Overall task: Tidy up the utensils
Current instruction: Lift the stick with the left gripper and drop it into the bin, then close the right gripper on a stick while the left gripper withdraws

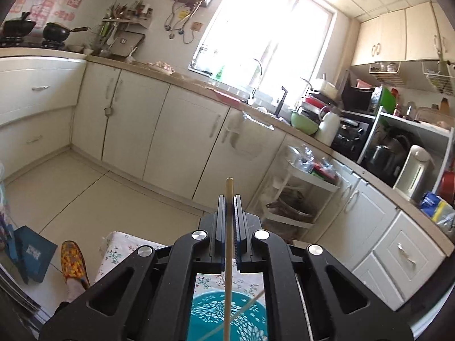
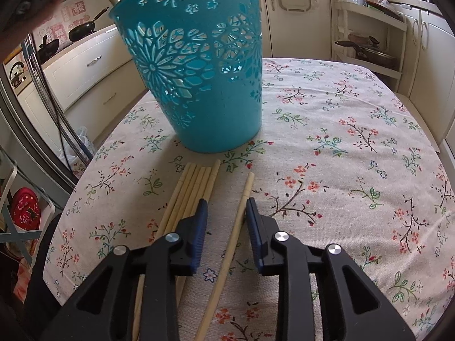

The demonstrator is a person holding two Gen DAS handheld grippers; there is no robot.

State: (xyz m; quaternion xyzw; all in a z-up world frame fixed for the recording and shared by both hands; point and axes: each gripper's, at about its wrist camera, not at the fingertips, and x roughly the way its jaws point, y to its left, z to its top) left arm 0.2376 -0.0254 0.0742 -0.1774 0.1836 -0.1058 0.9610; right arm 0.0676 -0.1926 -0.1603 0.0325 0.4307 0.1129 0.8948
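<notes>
Basket (image 2: 199,65) rim cut off above, chopstick bundle (image 2: 193,187) before it partly hidden by right tongs (image 2: 226,206), parted astride single chopstick (image 2: 244,199), left tongs (image 1: 229,201) clamped on chopstick (image 1: 228,227), floral bench (image 2: 341,142), kitchen cabinets behind.

**What stays out of sight**

The held chopstick (image 1: 228,255) runs off the bottom edge of the left wrist view, so its lower end is unseen. The teal basket (image 2: 199,65) loses its rim at the top edge of the right wrist view, and its inside is hidden. The bundle of chopsticks (image 2: 193,190) disappears under the right gripper (image 2: 226,207). The window (image 1: 264,37) is blown white; nothing outside can be made out.
</notes>
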